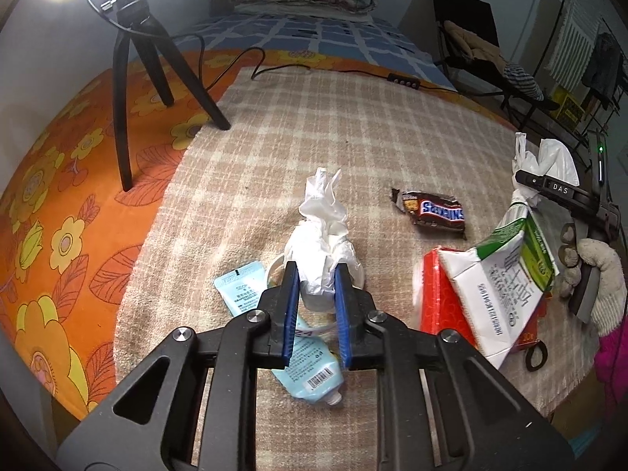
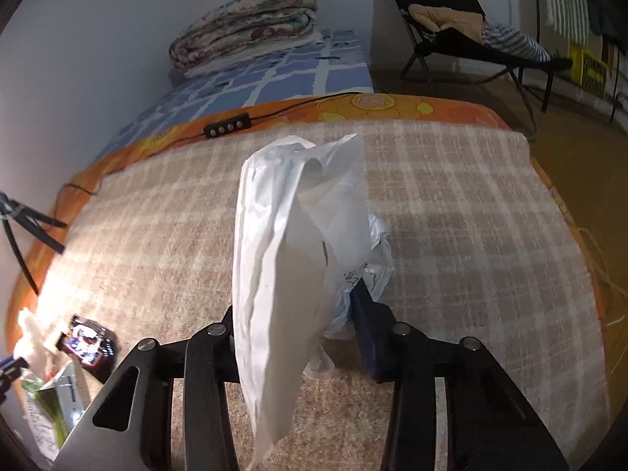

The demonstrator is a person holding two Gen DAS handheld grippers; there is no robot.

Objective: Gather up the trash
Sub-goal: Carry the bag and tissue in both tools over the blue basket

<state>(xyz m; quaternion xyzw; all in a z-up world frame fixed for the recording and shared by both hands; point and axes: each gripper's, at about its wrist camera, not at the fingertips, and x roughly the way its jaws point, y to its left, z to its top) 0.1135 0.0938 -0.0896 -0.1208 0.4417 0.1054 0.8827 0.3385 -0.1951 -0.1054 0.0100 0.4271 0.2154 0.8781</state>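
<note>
My left gripper [image 1: 317, 274] is shut on a crumpled white tissue wad [image 1: 324, 235], just above the checked blanket [image 1: 314, 125]. Under it lie a white ring [image 1: 274, 269] and a light blue tube [image 1: 310, 365]. A Snickers wrapper [image 1: 431, 210] lies to the right. A green and white carton [image 1: 506, 274] leans on a red packet [image 1: 439, 298]. My right gripper [image 2: 298, 302] is shut on a white plastic bag [image 2: 290, 259] that hangs over its fingers and hides the left finger; it also shows at the right edge of the left wrist view [image 1: 549, 190]. The wrapper [image 2: 88, 343] and carton [image 2: 51, 404] show at lower left.
A black tripod [image 1: 137, 62] stands at the back left on an orange flowered sheet [image 1: 59, 196]. A black cable with a switch [image 1: 404, 80] runs along the far edge. A black ring [image 1: 535, 355] lies near the red packet. A folding chair [image 2: 471, 39] stands behind.
</note>
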